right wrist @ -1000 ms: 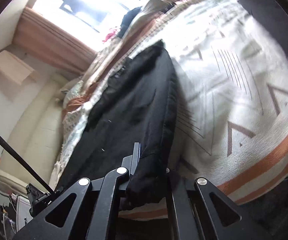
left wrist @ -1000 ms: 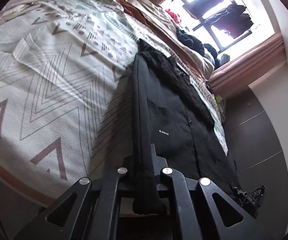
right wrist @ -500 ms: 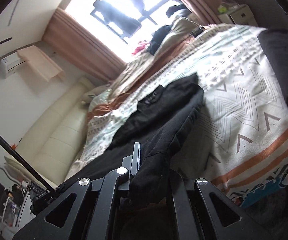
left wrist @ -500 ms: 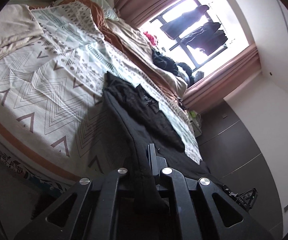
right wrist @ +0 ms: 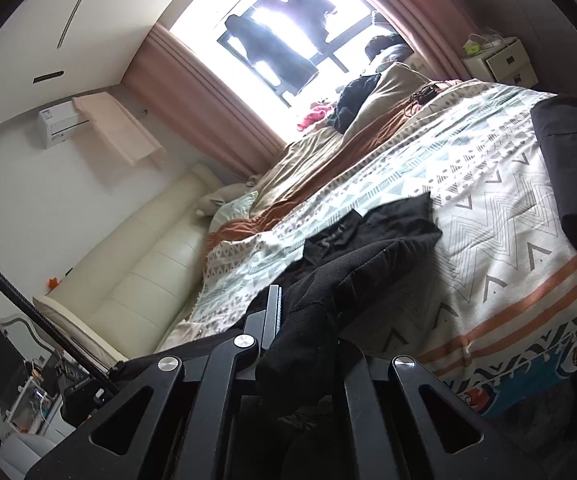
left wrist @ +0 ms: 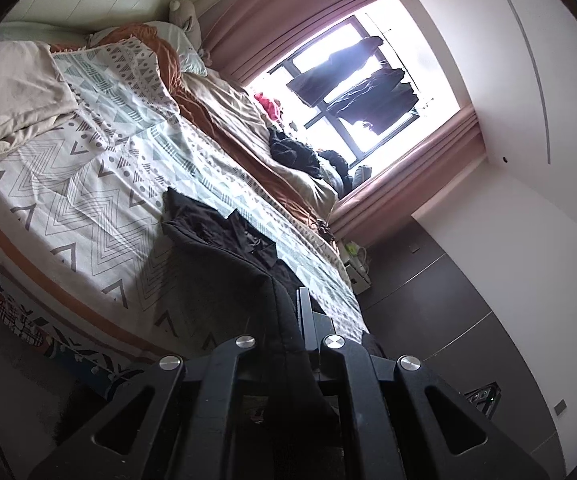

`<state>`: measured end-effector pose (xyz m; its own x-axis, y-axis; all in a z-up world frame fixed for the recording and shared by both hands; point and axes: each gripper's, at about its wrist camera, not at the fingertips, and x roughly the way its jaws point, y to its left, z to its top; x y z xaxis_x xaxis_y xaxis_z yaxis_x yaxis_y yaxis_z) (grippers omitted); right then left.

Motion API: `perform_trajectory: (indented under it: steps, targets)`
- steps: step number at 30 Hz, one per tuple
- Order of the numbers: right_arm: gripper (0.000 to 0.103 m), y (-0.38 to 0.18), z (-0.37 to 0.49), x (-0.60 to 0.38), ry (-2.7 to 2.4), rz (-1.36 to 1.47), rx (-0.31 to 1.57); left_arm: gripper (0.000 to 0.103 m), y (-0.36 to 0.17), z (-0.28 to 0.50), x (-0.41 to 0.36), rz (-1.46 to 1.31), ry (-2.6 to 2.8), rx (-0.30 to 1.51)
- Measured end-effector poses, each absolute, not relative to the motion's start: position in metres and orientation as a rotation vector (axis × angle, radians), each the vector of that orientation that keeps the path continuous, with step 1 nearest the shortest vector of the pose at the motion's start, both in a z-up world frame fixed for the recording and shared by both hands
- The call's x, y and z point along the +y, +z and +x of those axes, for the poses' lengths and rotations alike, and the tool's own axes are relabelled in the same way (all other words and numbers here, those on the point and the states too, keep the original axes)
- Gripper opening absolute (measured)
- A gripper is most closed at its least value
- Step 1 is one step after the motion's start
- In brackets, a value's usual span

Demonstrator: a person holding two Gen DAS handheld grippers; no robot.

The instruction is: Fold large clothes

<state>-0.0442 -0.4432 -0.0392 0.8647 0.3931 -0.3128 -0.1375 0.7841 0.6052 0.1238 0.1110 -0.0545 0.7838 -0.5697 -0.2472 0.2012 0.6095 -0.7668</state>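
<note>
Nearest to me, the left gripper (left wrist: 288, 344) is clamped tight on a fold of the black garment (left wrist: 224, 256), the dark cloth pinched between its jaws and hanging down over the black frame. The right gripper (right wrist: 304, 344) is likewise closed hard on another bunch of the same black garment (right wrist: 372, 248), with a wad of fabric spilling down between its fingers.

From both grips the garment runs away onto the bed, its near part lifted off the cover and its far part lying crumpled on the patterned bedspread (left wrist: 100, 208), roughly in the middle of the bed. The bedspread is pale with grey zigzags and triangles and an orange stripe along its near edge.

Further back lies a rumpled beige blanket (left wrist: 12, 100) at the left in the left wrist view, and a rust-coloured throw (right wrist: 328, 172) along the far side of the bed. A small heap of dark clothes (left wrist: 296, 152) sits beyond it, near the window.

At the far end, the bright window (right wrist: 288, 32) stands between pink curtains (right wrist: 208, 120), with dark clothes hung outside it. A cream sofa (right wrist: 140, 280) lines the left wall in the right wrist view.
</note>
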Motion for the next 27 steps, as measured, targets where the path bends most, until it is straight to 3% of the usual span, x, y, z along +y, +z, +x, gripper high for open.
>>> perform_trajectory:
  steps: [15, 27]
  targets:
    - [0.001, -0.018, -0.057, -0.442, 0.351, 0.564, 0.32, 0.008, -0.006, 0.088, 0.124, -0.786, -0.508, 0.374]
    - [0.001, -0.023, 0.007, -0.449, 0.327, 0.569, 0.341, 0.008, -0.002, 0.146, 0.114, -0.789, -0.504, 0.382]
